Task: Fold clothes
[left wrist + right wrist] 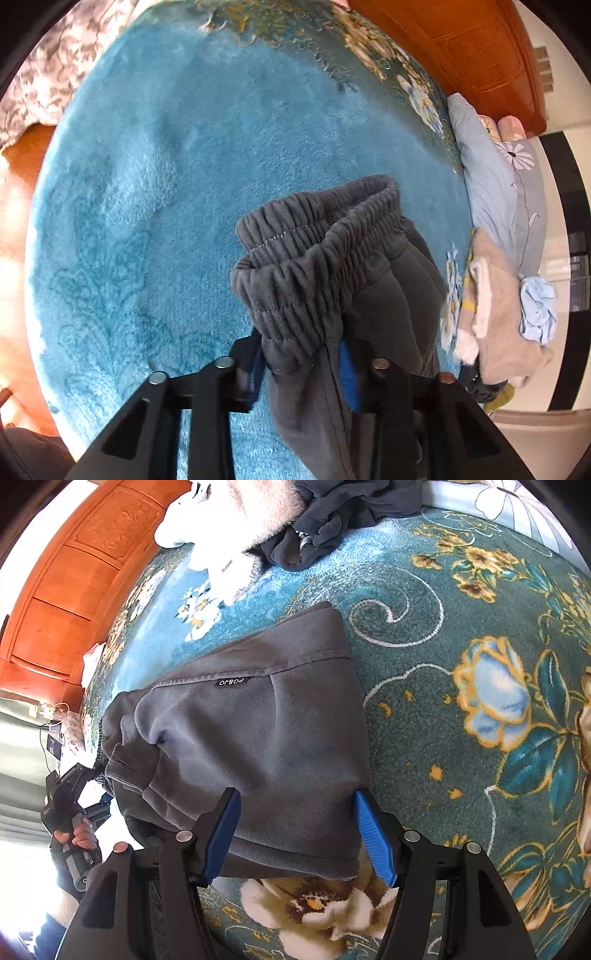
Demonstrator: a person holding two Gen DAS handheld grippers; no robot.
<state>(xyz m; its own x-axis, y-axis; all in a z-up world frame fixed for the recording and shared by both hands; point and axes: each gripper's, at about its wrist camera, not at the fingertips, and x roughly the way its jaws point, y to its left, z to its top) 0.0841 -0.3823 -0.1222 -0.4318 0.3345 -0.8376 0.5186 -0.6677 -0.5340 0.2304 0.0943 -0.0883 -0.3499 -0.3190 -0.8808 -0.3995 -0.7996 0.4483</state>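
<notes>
Floral blanket [461,635] under label-side sweatpants [258,738]

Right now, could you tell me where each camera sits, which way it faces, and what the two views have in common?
Left wrist: rides on the left tool, looking down along its fingers at the grey sweatpants waistband pinched between them, above the teal blanket; only the tool's black frame shows.
Right wrist: rides on the right tool, facing the folded end of the sweatpants, which lies between its open blue pads; the person's hand shows at left.
Shared: the same sweatpants and blanket, the wooden headboard, and the beige garment.
</notes>
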